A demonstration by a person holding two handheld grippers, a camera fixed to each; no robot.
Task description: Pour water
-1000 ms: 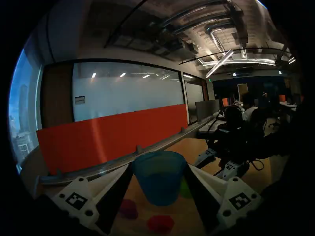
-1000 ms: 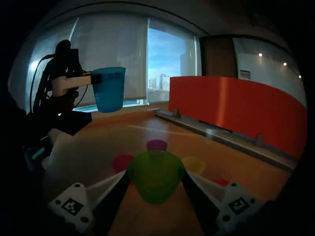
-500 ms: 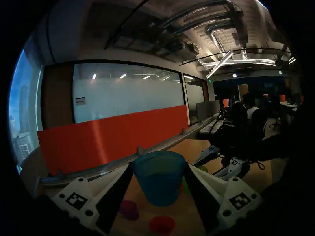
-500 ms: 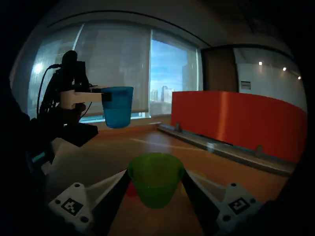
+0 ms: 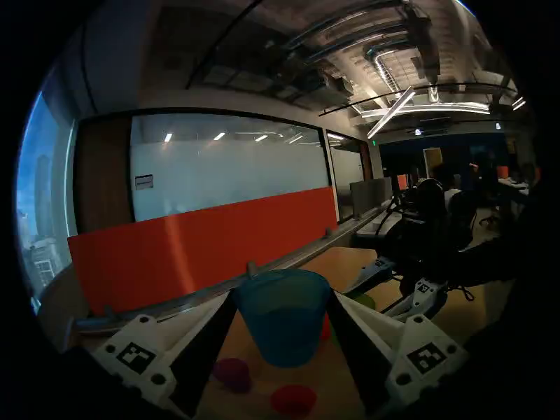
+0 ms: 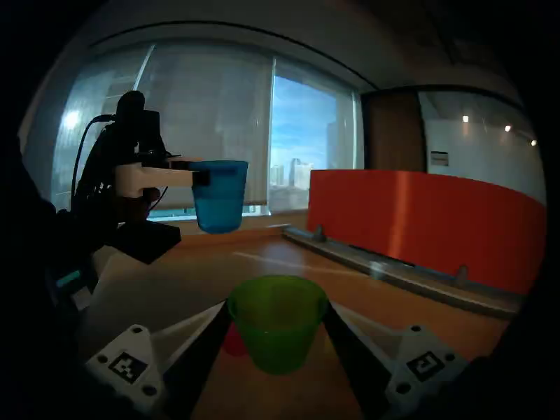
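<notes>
A translucent blue cup (image 5: 282,316) stands upright between the white fingers of my left gripper (image 5: 282,329), which is shut on it, held above the wooden table (image 5: 350,262). My right gripper (image 6: 277,336) is shut on a green cup (image 6: 278,329), also upright and lifted. In the right gripper view the left gripper (image 6: 210,180) holds the blue cup (image 6: 220,195) up at the left, higher than the green cup. In the left gripper view the right gripper (image 5: 399,287) appears at the right, with a bit of the green cup (image 5: 365,300) between its fingers.
Small cups lie on the table below: a purple one (image 5: 233,372) and a red one (image 5: 294,400), and a red one (image 6: 234,341) beside the green cup. An orange partition (image 5: 203,245) with a metal rail (image 6: 392,269) borders the table. Windows (image 6: 301,154) lie beyond.
My right gripper has risen with the green cup, so the small cups on the table dropped out of its view. The left gripper with the blue cup shifted slightly right in that view.
</notes>
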